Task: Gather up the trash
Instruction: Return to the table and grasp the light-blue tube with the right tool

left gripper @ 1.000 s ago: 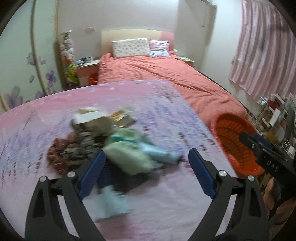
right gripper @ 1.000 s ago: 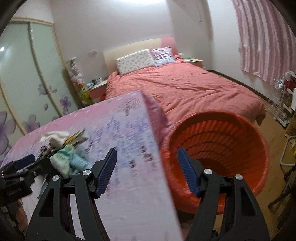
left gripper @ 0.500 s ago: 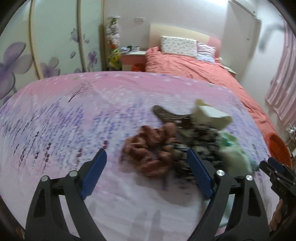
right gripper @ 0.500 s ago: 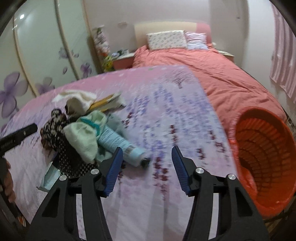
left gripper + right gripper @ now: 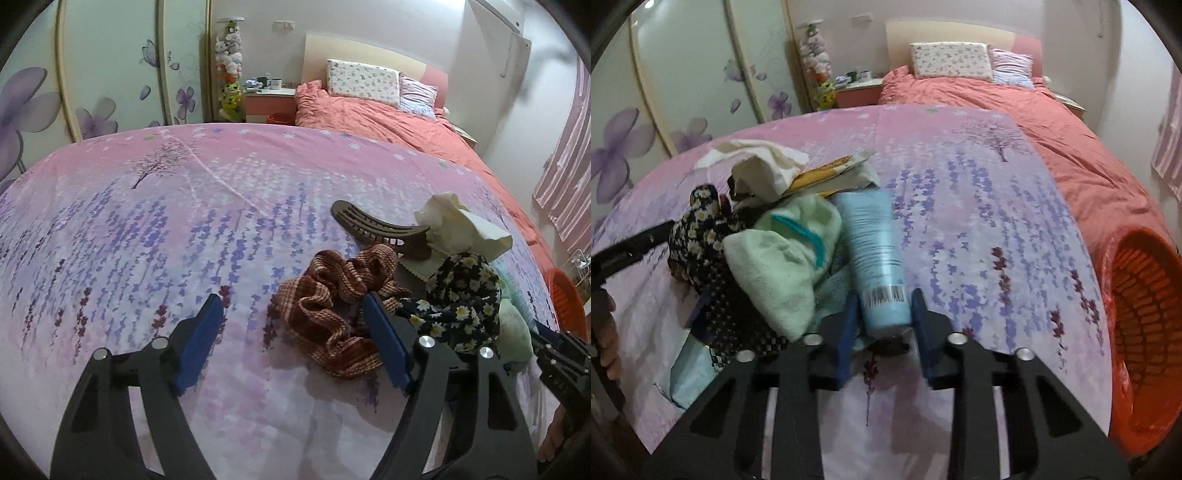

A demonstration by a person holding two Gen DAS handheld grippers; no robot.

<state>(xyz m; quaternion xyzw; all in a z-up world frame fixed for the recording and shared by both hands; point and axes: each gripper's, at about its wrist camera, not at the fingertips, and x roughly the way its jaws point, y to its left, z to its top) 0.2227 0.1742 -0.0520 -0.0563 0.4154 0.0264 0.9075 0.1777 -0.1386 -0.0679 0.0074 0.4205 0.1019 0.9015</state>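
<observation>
A pile of trash and cloths lies on the pink flowered bedspread (image 5: 166,229). My right gripper (image 5: 884,314) has its jaws closing on the lower end of a pale blue tube (image 5: 871,251), one blue pad against each side by the barcode. My left gripper (image 5: 291,299) is open, its jaws closing. The left part of a brown checked cloth (image 5: 332,295) lies between them beside the right pad, and the left pad is over bare bedspread. An orange basket (image 5: 1145,332) stands off the bed's right edge.
The pile also holds a black daisy-print cloth (image 5: 461,291), a mint-green cloth (image 5: 779,266), crumpled cream paper (image 5: 458,225), a brown hair claw (image 5: 376,229) and a yellow wrapper (image 5: 827,171). A red-covered bed (image 5: 1034,122) lies beyond. A hand (image 5: 607,332) shows at left.
The right gripper swung from the basket to the pile and closed around the blue tube. The left gripper moved left across the pile to the brown cloth and narrowed a little.
</observation>
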